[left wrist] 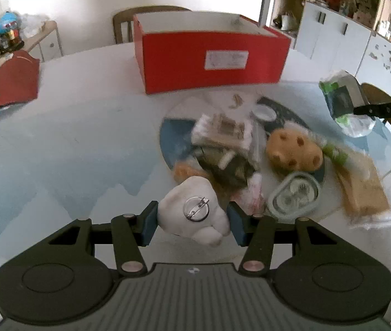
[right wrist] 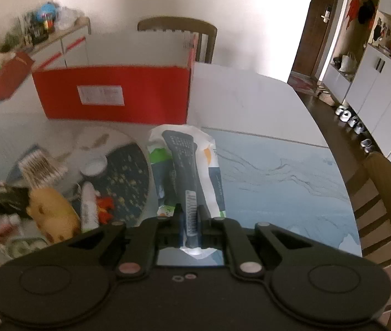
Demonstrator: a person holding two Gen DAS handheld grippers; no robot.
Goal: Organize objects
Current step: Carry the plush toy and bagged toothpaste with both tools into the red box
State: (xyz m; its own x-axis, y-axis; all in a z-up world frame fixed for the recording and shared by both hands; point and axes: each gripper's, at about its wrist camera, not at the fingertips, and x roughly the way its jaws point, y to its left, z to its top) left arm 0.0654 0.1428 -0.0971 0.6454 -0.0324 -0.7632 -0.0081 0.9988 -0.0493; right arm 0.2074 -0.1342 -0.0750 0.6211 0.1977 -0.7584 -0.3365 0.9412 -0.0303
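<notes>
Left gripper (left wrist: 192,222) clamped on a white plush toy (left wrist: 194,215) with a pin on its back, lifted off the table (left wrist: 71,143). Right gripper (right wrist: 189,218) pinched tight on a flat printed packet (right wrist: 185,165), also clear of the table. Beyond, pile (left wrist: 250,151) still heaped: sponge, brush, small case, bottle. Red box (left wrist: 212,55) open behind, seemingly empty. Sorting barely begun.
</notes>
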